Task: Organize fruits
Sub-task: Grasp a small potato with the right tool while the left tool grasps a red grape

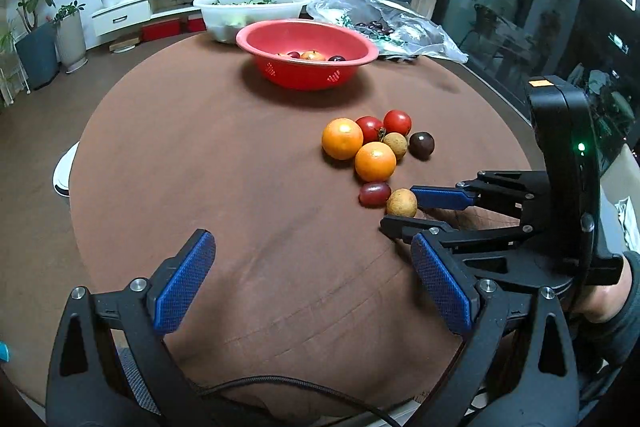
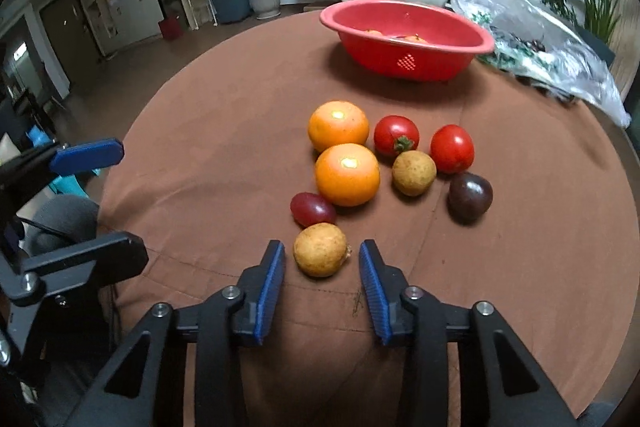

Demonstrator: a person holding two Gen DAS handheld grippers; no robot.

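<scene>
A cluster of fruit lies on the brown tablecloth (image 2: 224,131): two oranges (image 2: 347,174), two red tomatoes (image 2: 452,148), a tan round fruit (image 2: 413,173), a dark plum (image 2: 470,196) and a red grape (image 2: 312,208). A second tan fruit (image 2: 320,254) lies nearest, between the tips of my right gripper (image 2: 321,255); narrow gaps show on both sides, so the pads do not press it. From the left wrist view the right gripper (image 1: 404,211) reaches that tan fruit (image 1: 401,203) from the right. My left gripper (image 1: 312,247) stands wide open over bare cloth.
A red basin (image 1: 307,65) holding a few fruits stands at the far side of the round table. Behind it are a white basin (image 1: 250,11) of greens and a crumpled plastic bag (image 1: 400,23). A hand (image 1: 608,303) holds the right gripper.
</scene>
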